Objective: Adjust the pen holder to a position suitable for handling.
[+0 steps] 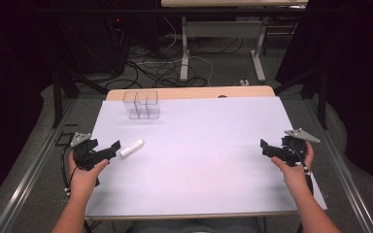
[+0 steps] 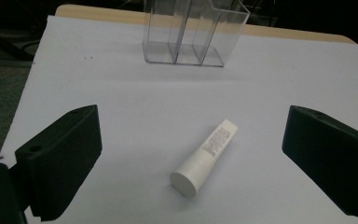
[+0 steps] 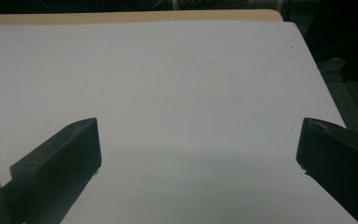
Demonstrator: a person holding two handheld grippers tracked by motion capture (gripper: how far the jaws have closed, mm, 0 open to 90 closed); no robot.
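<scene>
My left gripper [image 2: 191, 154] is spread wide with nothing in it, and the white tube [image 2: 205, 157] lies flat on the sheet [image 1: 199, 141] between its jaws, cap end toward me, touching neither. My right gripper [image 3: 198, 149] is also wide open and empty over bare sheet, well apart from the tube; the clear organizer [image 1: 142, 105] stands at the far left of the sheet.

Both forearms enter from 6 o'clock, the left gripper [image 1: 114, 147] held at 9 o'clock and the right gripper [image 1: 263, 146] at 3 o'clock, each with its 2 jaws spread wide.
</scene>
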